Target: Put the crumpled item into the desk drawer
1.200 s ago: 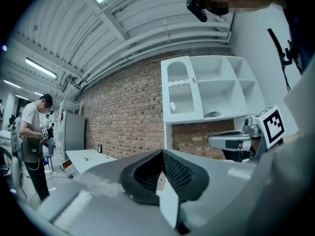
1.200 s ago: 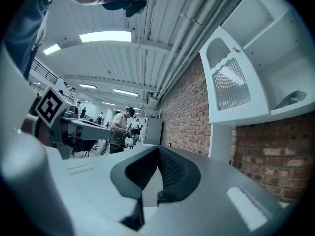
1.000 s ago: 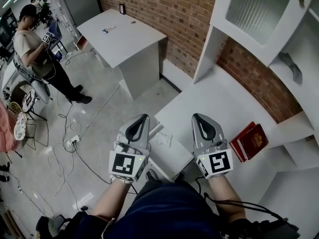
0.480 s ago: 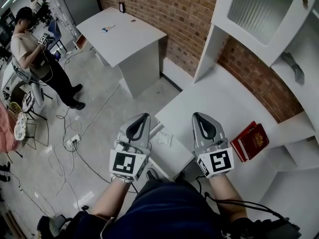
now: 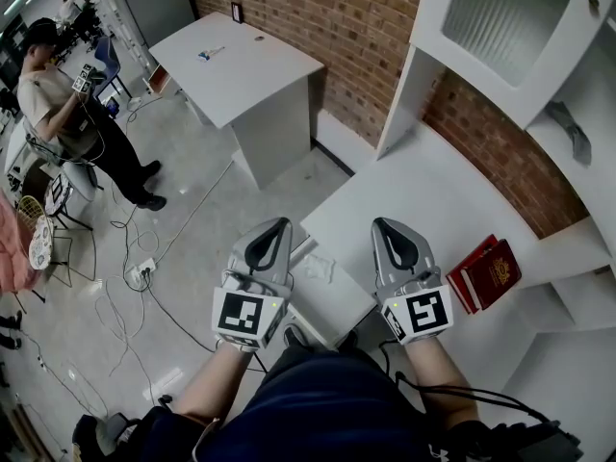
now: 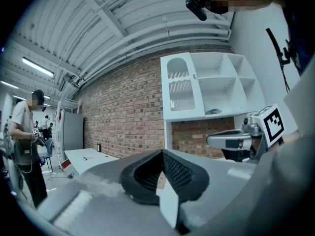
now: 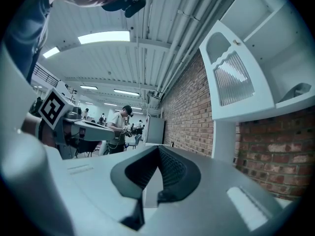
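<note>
crumpled item (image 5: 317, 269): white, lying on what looks like the pulled-out drawer (image 5: 339, 301) of the white desk (image 5: 423, 195), between left gripper (image 5: 279, 223) and right gripper (image 5: 378, 223); both clenched, empty, neither touching it. nearby: red books (image 5: 487, 272) on desk, cables (image 5: 144, 272) on floor, person (image 5: 72, 104) well apart. placement unchanged from earlier frames. lump irregular, long axis indiscernible.

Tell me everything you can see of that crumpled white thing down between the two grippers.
The crumpled item is small, white and wrinkled, like wadded paper or tissue; too small to tell which. It lies loose on a white surface below the desk edge, apparently the pulled-out drawer. The left gripper and right gripper flank it without touching it.
</note>
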`<control>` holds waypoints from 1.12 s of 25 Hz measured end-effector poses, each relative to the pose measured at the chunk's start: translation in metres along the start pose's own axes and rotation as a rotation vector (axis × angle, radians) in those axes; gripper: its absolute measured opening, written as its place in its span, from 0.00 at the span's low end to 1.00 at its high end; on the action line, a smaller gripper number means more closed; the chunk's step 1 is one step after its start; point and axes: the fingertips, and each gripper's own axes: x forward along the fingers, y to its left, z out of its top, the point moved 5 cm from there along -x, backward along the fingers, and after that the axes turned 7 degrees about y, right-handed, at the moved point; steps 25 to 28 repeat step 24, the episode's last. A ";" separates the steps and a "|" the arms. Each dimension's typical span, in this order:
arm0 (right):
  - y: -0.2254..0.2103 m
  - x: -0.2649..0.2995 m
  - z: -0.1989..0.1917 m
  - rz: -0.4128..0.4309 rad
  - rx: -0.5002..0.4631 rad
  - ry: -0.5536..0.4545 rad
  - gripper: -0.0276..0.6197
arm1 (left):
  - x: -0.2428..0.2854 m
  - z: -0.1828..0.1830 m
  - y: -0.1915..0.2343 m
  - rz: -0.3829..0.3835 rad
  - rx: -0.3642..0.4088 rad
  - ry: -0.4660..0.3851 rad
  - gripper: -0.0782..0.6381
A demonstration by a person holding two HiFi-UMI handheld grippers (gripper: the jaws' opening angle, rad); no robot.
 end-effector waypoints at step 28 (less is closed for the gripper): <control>-0.022 -0.010 -0.012 0.021 0.028 -0.002 0.05 | 0.012 -0.008 -0.023 0.026 -0.014 0.020 0.11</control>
